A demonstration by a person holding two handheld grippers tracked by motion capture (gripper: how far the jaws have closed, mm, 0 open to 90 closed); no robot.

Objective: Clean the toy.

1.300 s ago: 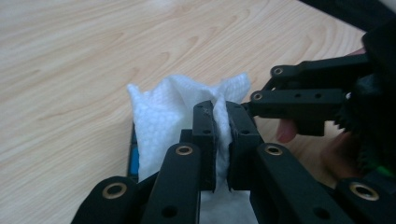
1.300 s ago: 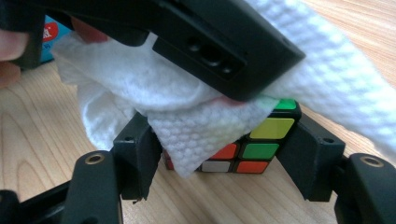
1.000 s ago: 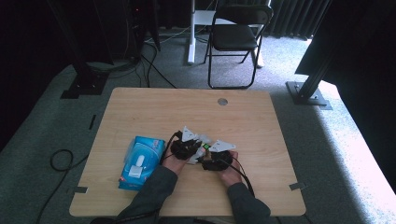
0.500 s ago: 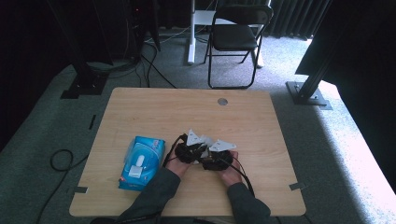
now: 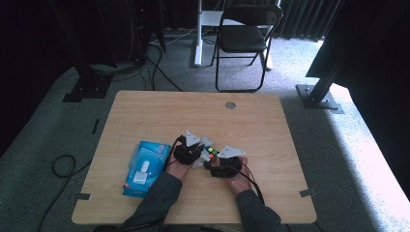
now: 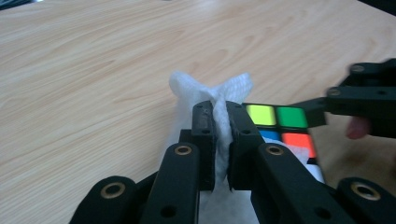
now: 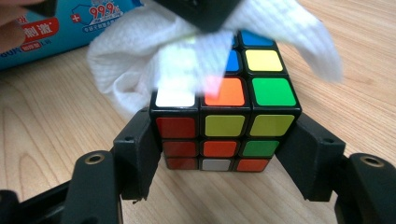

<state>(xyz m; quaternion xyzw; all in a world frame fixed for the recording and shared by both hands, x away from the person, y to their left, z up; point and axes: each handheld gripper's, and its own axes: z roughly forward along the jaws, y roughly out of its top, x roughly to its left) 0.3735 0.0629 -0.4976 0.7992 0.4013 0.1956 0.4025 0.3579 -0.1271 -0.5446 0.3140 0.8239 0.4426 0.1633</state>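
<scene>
Cube (image 7: 226, 116) clamped in right hand-held gripper (image 7: 224, 154); wipe (image 6: 210, 93) in left (image 6: 220, 140)

A light wooden bench (image 5: 145, 116) stands on grey carpet (image 5: 43, 125). Behind it are a black folding chair (image 5: 244, 36), dark curtains (image 5: 300, 17) and black stand bases (image 5: 82, 89); daylight brightens the floor at right.

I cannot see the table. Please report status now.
Left gripper shut on white wipe, wipe over cube top. Right gripper clamps puzzle cube. Blue wipe pack beside, clear.

Left tool (image 6: 220, 122) pinched, right tool (image 7: 224, 154) clamped
</scene>
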